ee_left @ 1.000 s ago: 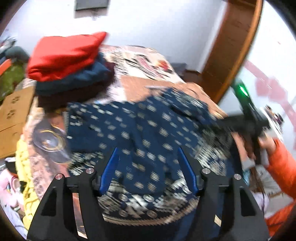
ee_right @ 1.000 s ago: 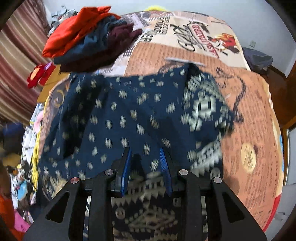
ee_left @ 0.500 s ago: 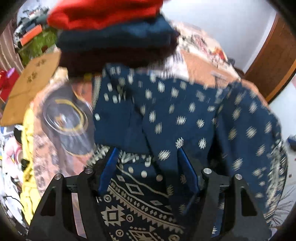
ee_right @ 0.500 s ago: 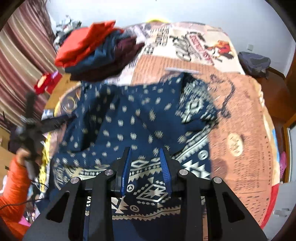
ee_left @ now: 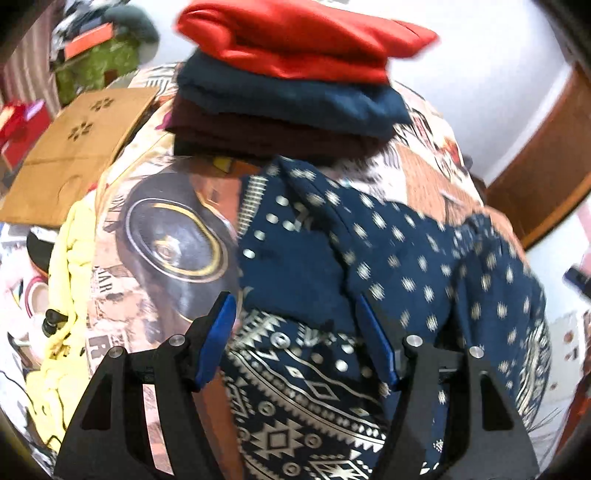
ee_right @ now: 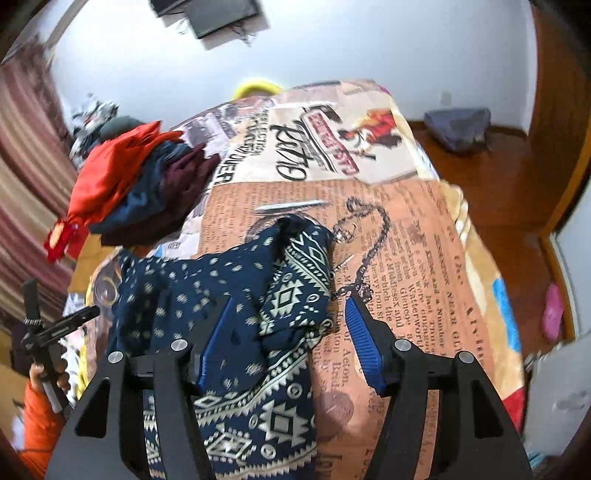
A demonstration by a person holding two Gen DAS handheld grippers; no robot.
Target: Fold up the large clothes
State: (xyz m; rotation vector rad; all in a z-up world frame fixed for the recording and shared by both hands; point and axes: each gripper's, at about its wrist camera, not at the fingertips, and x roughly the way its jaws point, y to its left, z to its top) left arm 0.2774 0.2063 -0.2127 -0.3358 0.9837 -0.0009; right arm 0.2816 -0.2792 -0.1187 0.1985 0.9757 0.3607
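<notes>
As the right tongs (ee_right: 291,339) were opening with nothing pinched, the navy patterned garment (ee_right: 236,317) lay rumpled on the bed (ee_right: 413,258), just before the folded stack (ee_left: 295,92); left tongs (ee_left: 299,343) gaped empty above it; risk: fold slumping, unpinned.

White wall (ee_right: 332,40) across back, dark panel (ee_right: 221,14) mounted high on it. Striped curtain (ee_right: 26,155) hanging at one side. Brown wooden floor (ee_right: 498,177) beyond bed, grey bag (ee_right: 458,125) slumped by skirting. Wooden door frame (ee_left: 543,173) at edge. Bed under printed newspaper-style cover (ee_right: 406,240). Cardboard box (ee_left: 70,155) beside bed, green bundle (ee_left: 96,62) and orange box (ee_left: 86,38) behind. Pink item (ee_right: 553,310) on floor. Light bright, even.
</notes>
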